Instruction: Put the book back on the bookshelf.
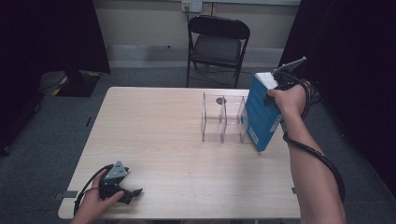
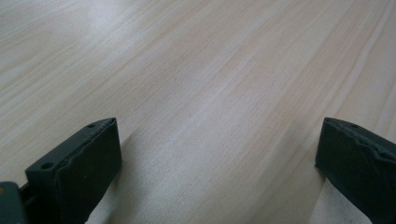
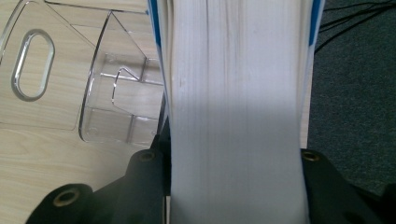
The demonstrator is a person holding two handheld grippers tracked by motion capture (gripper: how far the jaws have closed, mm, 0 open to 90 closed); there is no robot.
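The book (image 1: pixel 262 114) has a blue cover and white pages, the rack (image 1: pixel 223 117) at the far right is clear, the table (image 1: pixel 159 135) is light wood, and the far chair (image 1: pixel 217 44) is black.

A clear divided rack (image 1: pixel 223 119) is placed on the right half of the worktop (image 1: pixel 163 135), toward its far edge. A book (image 1: pixel 261 114) is held tilted just to the right of the rack, above the worktop's right edge, clamped in the right gripper (image 1: pixel 275 88). The left gripper (image 1: pixel 133 192) is rested on the worktop at the near left corner, well apart from the rack. A folding chair (image 1: pixel 217 44) is set on the floor behind the worktop's far edge.
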